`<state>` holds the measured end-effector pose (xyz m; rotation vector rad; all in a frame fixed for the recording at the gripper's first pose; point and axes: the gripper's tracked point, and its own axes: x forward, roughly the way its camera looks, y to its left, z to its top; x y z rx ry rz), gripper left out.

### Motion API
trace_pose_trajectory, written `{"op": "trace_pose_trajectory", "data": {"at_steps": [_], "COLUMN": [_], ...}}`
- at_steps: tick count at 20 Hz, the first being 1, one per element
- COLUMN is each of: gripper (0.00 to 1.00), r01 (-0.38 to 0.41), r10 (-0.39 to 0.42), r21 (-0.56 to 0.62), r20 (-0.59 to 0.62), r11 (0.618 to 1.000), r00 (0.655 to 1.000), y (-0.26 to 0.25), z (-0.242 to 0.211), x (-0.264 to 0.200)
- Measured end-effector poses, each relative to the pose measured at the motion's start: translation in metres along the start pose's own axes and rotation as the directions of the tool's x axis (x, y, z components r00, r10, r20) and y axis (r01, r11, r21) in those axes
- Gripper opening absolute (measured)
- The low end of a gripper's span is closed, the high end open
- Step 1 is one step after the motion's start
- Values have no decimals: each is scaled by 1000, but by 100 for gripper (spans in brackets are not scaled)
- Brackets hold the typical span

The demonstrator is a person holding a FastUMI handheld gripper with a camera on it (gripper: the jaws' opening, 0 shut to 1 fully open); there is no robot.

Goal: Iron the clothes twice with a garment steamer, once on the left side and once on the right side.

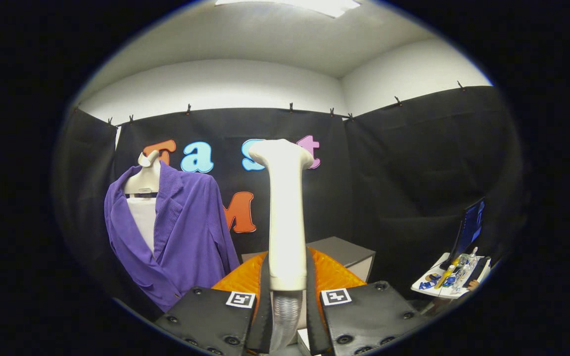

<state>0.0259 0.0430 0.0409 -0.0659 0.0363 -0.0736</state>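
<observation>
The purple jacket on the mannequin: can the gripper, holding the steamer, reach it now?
Probably yes. The gripper is shut on the steamer, held upright. The purple jacket hangs ahead and to the left, apart from the steamer, with open space between them, so nothing seems to block a move leftward.

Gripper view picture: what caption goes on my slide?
Gripper shut on upright white garment steamer, purple jacket on mannequin beyond, to the left.

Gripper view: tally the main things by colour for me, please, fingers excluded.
White: 2, garment steamer clamped between the gripper fingers, mannequin torso
Purple: 1, jacket
Grey: 1, box
Total: 4
</observation>
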Motion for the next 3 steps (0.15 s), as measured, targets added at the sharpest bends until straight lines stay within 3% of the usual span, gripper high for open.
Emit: {"op": "trace_pose_trajectory", "data": {"at_steps": [3], "gripper": [35], "r01": [-28], "r10": [27], "r21": [-26], "r20": [-6], "r11": [999], "r00": [1000], "y": [15], "z": [-5], "x": [12]}}
